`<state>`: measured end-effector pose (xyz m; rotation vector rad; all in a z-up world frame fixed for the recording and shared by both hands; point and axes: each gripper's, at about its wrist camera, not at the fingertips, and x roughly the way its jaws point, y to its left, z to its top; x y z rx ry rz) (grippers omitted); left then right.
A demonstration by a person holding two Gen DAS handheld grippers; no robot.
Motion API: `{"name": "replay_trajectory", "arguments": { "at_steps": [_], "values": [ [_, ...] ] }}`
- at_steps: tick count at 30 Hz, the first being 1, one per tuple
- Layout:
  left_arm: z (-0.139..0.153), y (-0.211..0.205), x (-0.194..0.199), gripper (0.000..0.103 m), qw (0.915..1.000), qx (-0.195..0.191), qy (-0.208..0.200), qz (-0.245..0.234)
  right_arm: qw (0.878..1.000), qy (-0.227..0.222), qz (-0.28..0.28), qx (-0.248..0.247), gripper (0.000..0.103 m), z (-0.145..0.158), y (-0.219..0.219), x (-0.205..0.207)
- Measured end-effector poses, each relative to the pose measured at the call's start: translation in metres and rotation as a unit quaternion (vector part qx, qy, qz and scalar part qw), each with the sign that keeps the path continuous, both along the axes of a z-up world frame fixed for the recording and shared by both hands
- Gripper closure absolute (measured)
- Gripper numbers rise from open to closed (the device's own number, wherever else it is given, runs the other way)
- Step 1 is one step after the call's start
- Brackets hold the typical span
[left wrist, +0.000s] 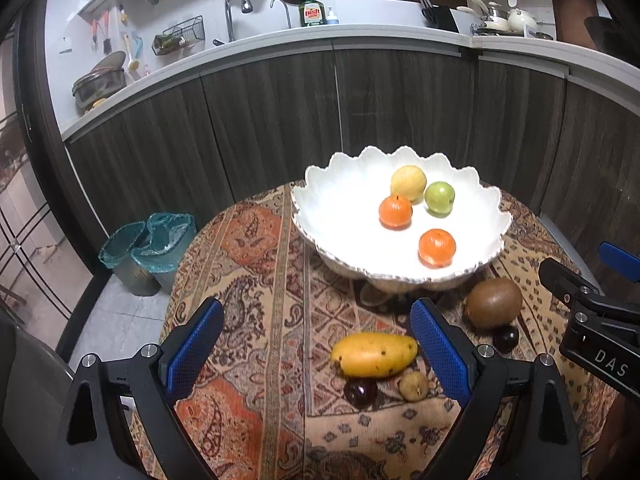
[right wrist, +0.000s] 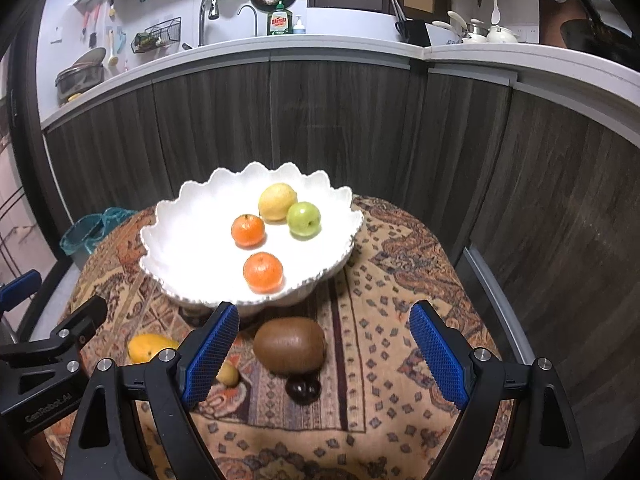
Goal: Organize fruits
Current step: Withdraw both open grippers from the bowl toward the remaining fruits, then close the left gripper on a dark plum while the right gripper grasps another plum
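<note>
Counting bowl (left wrist: 320, 184) fruits: two oranges (left wrist: 395, 211) (four total).

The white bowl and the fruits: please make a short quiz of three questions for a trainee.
1. How many fruits lie in the white bowl?
2. True or false: the kiwi is inside the bowl.
3. Which fruit lies between the open jaws of the left gripper? A) mango B) green apple C) lemon

Key: 1. Four: two oranges, a lemon, a green apple. 2. False; it lies on the tablecloth. 3. A.
</note>
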<state>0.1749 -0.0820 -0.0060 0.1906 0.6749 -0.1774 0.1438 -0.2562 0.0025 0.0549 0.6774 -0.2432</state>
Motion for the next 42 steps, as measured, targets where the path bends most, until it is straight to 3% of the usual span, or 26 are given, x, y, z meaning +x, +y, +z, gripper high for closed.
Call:
{"name": "replay_trajectory", "arguments": {
  "at_steps": [9,13,24,29,36,42],
  "values": [
    [-0.033,0.0,-0.007,0.009,0.9996,0.007,0.027,-0.002,1.0,0.014,-0.005,0.002,0.015,-0.022,0.0,-0.01],
    [-0.05,0.0,-0.006,0.016,0.9988,0.008,0.047,-0.005,1.0,0.023,-0.009,-0.001,0.015,-0.036,-0.001,-0.012],
    [-0.079,-0.005,-0.001,0.018,0.996,0.014,0.087,-0.012,0.999,0.046,-0.01,0.008,0.015,-0.061,-0.003,-0.01],
    [-0.088,-0.006,0.002,0.032,0.9943,0.015,0.105,-0.014,0.998,0.055,-0.01,0.004,0.015,-0.066,-0.002,-0.009],
    [-0.093,-0.01,0.007,0.042,0.9928,0.011,0.118,-0.019,0.998,0.063,-0.01,0.005,0.015,-0.07,-0.003,-0.006],
    [-0.097,-0.013,0.01,0.06,0.9914,0.002,0.128,-0.029,0.998,0.065,-0.01,0.007,0.015,-0.072,-0.005,-0.005]
  ]
}}
